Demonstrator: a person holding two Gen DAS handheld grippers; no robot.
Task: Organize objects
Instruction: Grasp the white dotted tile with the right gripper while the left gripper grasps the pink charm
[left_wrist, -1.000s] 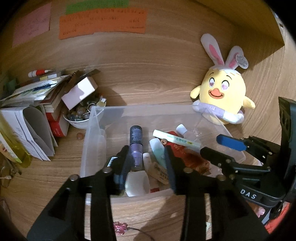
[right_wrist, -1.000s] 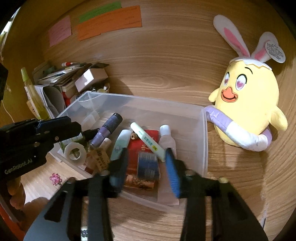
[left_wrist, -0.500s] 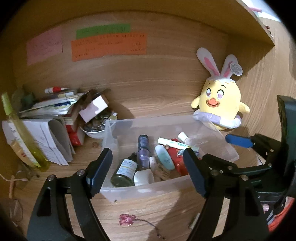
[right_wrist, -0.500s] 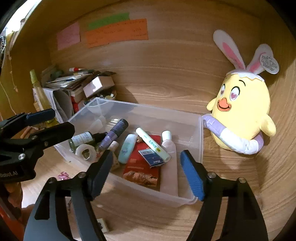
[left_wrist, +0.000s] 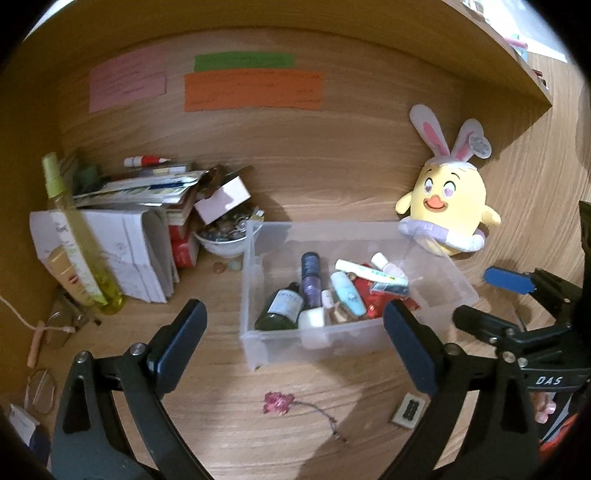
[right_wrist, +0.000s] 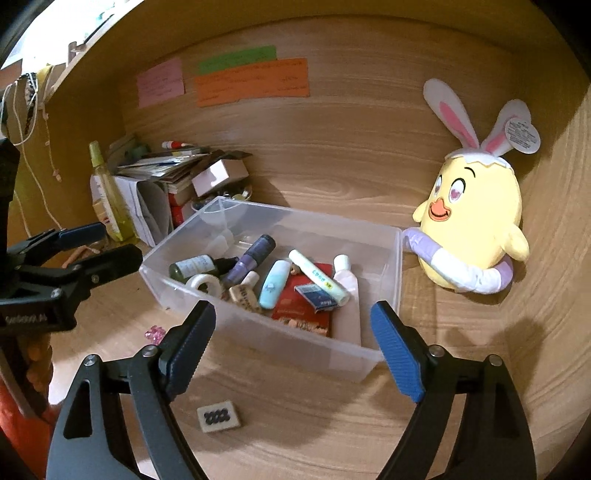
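A clear plastic bin sits on the wooden desk and holds several small items: a dark green bottle, a purple bottle, a white tape roll, a light blue tube, a white pen and a red packet. My left gripper is open and empty, in front of the bin. My right gripper is open and empty, also in front of the bin. Each gripper shows in the other's view.
A yellow chick plush leans on the back wall, right of the bin. A small pink flower charm and a small tag with dark dots lie on the desk. Stacked papers, a bowl and a yellow-green bottle crowd the left.
Both grippers have opened wide and pulled back from the bin. The dark green bottle and the small blue-and-white packet now lie in the bin.
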